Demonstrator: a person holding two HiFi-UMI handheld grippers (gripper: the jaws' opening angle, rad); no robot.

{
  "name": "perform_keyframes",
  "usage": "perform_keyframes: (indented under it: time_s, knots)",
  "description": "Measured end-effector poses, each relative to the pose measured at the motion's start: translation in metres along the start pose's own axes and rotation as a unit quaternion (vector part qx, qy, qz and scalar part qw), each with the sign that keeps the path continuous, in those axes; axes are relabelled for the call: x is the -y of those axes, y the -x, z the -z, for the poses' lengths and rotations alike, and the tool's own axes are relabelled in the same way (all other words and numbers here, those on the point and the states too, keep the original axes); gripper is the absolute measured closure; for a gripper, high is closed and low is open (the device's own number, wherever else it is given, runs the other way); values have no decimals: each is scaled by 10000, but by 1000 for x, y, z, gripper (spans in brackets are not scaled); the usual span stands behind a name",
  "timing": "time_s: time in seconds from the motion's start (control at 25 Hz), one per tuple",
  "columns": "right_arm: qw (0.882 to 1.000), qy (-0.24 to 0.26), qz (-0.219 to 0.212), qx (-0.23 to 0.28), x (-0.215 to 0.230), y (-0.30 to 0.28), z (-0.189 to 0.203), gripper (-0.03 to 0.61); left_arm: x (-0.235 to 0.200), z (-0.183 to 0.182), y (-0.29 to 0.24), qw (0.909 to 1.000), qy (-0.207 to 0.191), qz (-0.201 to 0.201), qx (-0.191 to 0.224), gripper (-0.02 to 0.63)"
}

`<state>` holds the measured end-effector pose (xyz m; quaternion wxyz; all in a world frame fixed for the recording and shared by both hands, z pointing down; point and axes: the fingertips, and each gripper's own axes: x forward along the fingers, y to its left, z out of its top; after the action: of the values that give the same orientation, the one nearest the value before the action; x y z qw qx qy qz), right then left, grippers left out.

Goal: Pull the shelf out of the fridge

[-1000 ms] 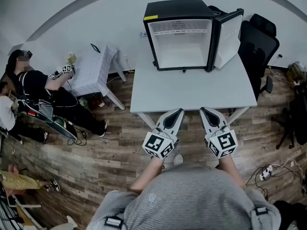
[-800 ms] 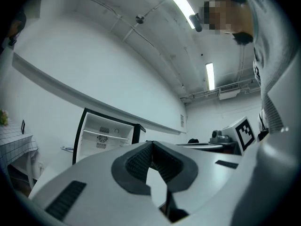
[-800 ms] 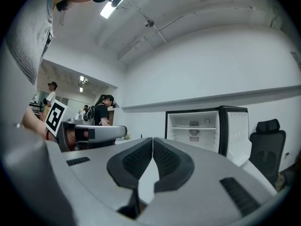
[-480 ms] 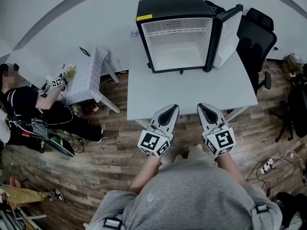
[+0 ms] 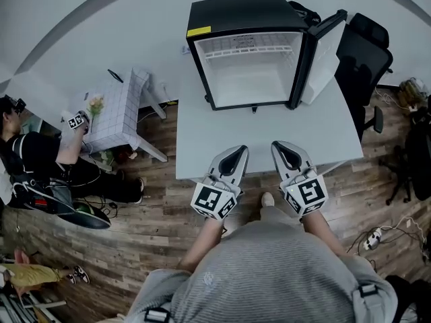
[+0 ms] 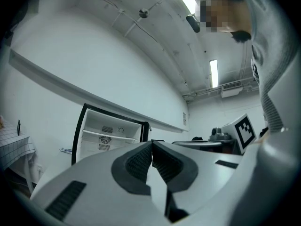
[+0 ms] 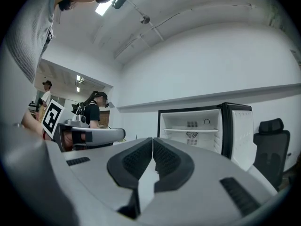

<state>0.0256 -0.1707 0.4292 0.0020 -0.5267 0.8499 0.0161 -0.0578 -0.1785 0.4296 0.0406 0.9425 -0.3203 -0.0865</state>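
Note:
A small black fridge (image 5: pixel 249 49) stands at the far end of a white table (image 5: pixel 202 140), its door (image 5: pixel 323 56) swung open to the right. One white shelf (image 5: pixel 250 51) crosses the upper part of its white inside; it also shows in the left gripper view as the shelf (image 6: pixel 110 134) and in the right gripper view as the shelf (image 7: pixel 190 130). My left gripper (image 5: pixel 240 151) and right gripper (image 5: pixel 277 145) hover side by side over the table's near edge, well short of the fridge. Both are shut with nothing between the jaws.
A black office chair (image 5: pixel 360 59) stands right of the fridge. At the left a person (image 5: pixel 40 160) sits on the wooden floor beside a small checked white table (image 5: pixel 118 113). A power strip (image 5: pixel 374 237) and cables lie at the right.
The view has closed in on the table and fridge. Both grippers have shifted slightly forward over the table's near edge, still shut. The seated person has slid toward the left edge.

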Motion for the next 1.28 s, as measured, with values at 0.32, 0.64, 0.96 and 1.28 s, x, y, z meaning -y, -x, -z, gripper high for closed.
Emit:
perform_keyframes:
  time_s: [0.32,0.64,0.96,1.28]
  knots:
    - [9991,249,-326,-52,34,-45,-2,565,-27,-1,-49,9999,-16,-122,22,601]
    - [9941,771,-704,-280,52,-81,0,565,-47,0,-77,9993,76,-364,2,601]
    - [9844,1361,-1068,-326,60,-110,1,565,-68,15,-99,9981,-270,-512,-213,601]
    - [9699,2313,-701,-306,91,-140,1,565,-78,11,-118,9975,-385,-536,-241,601]
